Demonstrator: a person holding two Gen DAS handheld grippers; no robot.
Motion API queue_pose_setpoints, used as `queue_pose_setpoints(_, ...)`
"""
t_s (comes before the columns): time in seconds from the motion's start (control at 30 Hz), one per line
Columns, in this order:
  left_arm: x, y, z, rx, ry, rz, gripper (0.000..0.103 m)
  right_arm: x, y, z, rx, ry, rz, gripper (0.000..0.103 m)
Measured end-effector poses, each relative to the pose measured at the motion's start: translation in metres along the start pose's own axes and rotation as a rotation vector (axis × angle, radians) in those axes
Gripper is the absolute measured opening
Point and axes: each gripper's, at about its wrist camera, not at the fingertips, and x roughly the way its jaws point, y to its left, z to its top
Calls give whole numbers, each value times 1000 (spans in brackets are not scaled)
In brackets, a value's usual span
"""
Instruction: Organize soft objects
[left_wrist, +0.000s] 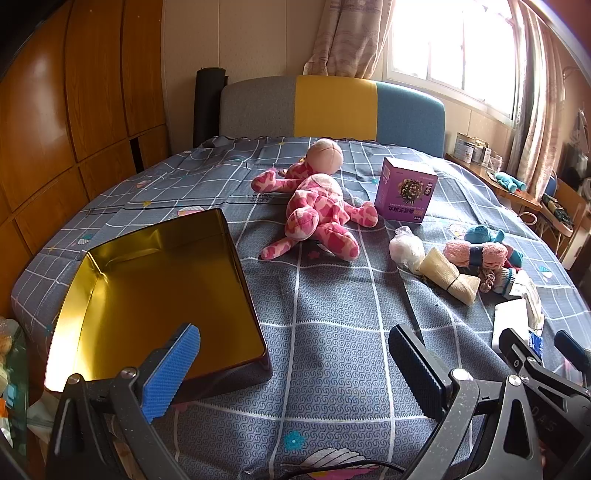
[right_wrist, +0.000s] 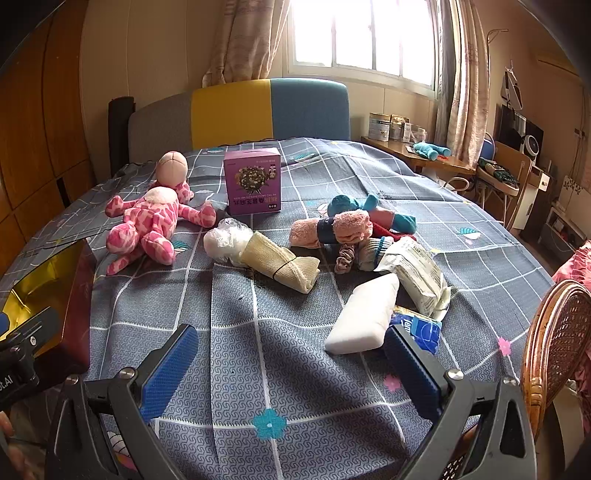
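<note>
— which step is this looking like to you?

— the very start, i'd judge. the left claw (left_wrist: 293, 363) is hanging released over the bed, holding nothing, and the right claw (right_wrist: 291, 363) is spread wide and empty too. the open rectangular gold-lined metal tin (left_wrist: 110, 266) is sitting empty on the left side of the bed.

— and the soft things?

— all lying loose on the grey checked bedsheet (right_wrist: 295, 369). the pink spotted plush toy (right_wrist: 147, 225) is sprawling near the middle, the cream knitted roll tied with a black band (right_wrist: 280, 267) is lying just beside a white bundle in clear plastic (right_wrist: 225, 240), and the rolled pink towel (right_wrist: 332, 227) is sitting among socks further right. a white foam-like block (right_wrist: 364, 317) is lying nearest the right claw.

— so what is the next move calling for?

— probably the right claw going down over one piece, maybe that block, and closing on it, then carrying it left to the tin.

— anything not belonging?

— a purple cardboard box (right_wrist: 253, 184) is standing upright behind the pile. beyond it, a grey, yellow and blue headboard (right_wrist: 236, 110), and a bright curtained window (right_wrist: 365, 37) is lighting the room.
</note>
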Motion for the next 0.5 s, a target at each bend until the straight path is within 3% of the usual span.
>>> queue_pose_setpoints(0.5,3,-2,-2,5,21,-9,103,3,-2,-1,4,9,2,103)
